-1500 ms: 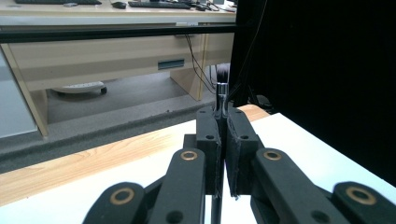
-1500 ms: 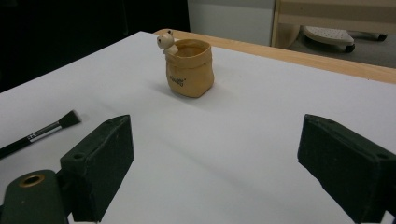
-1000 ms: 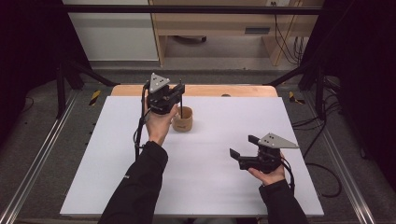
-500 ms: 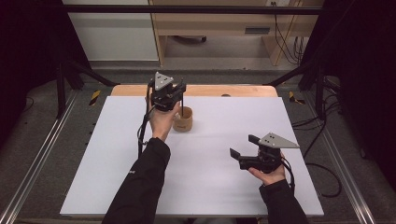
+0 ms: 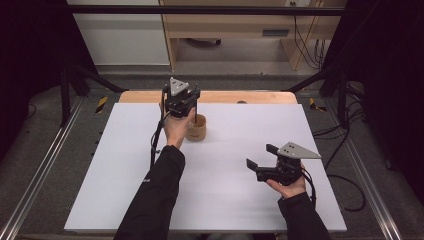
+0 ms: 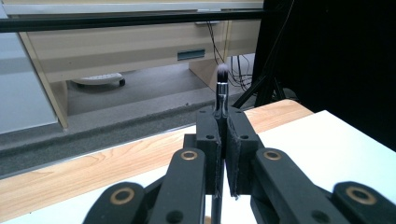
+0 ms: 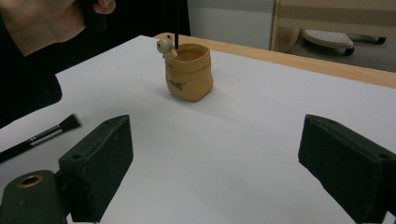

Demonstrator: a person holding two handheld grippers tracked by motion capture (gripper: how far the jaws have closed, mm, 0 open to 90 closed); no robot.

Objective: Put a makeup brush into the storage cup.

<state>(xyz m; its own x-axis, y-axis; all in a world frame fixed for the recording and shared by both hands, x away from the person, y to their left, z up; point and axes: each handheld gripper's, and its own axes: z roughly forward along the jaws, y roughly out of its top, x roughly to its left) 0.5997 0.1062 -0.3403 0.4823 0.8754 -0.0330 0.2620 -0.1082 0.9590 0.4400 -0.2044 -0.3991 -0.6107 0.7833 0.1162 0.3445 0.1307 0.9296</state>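
Right now a thin black-handled makeup brush (image 6: 221, 88) stands upright, bristle head topmost, pinched between the closed jaws of the left gripper (image 6: 223, 140). Its handle (image 7: 177, 23) reaches down into a small tan sack-shaped pot (image 5: 196, 128) with a little bear figure on its rim, which sits on the white table (image 5: 125, 165) near the far wooden edge. Well apart, toward the near right, the right gripper (image 7: 215, 168) hovers with jaws wide and nothing between them. A second flat black brush (image 7: 42, 136) lies on the table beside it.
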